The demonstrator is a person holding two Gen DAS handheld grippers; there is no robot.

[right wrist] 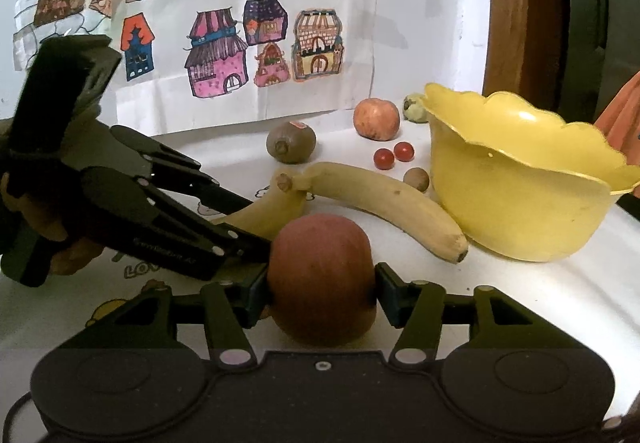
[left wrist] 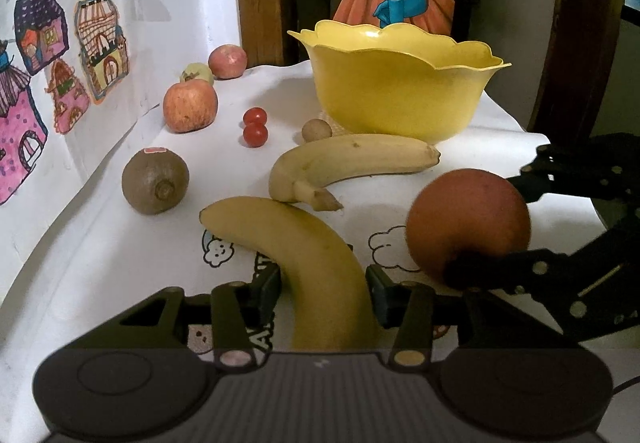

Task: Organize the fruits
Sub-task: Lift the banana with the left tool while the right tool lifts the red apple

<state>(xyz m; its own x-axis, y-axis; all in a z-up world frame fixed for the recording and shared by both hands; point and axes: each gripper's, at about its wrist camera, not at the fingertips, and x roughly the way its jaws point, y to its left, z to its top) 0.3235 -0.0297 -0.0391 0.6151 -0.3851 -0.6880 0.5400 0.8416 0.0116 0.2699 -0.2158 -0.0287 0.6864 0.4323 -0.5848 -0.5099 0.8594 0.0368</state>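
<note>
My left gripper [left wrist: 324,283] is shut on the near banana [left wrist: 304,243], one finger on each side of it. A second banana [left wrist: 352,159] lies just beyond, in front of the empty yellow scalloped bowl [left wrist: 392,99]. My right gripper [right wrist: 322,283] is shut on a dark red apple [right wrist: 322,275], seen from the left wrist at the right [left wrist: 468,223]. In the right wrist view the left gripper [right wrist: 248,227] reaches in from the left onto its banana [right wrist: 268,211], and the bowl [right wrist: 512,211] stands at the right.
On the white cloth lie a kiwi [left wrist: 155,181], a pale red apple [left wrist: 190,105], two cherry tomatoes [left wrist: 255,127], a small brown round fruit [left wrist: 316,130], a green fruit [left wrist: 197,73] and another apple [left wrist: 227,61]. Paper drawings cover the wall at the left. A hand [right wrist: 76,255] holds the left gripper.
</note>
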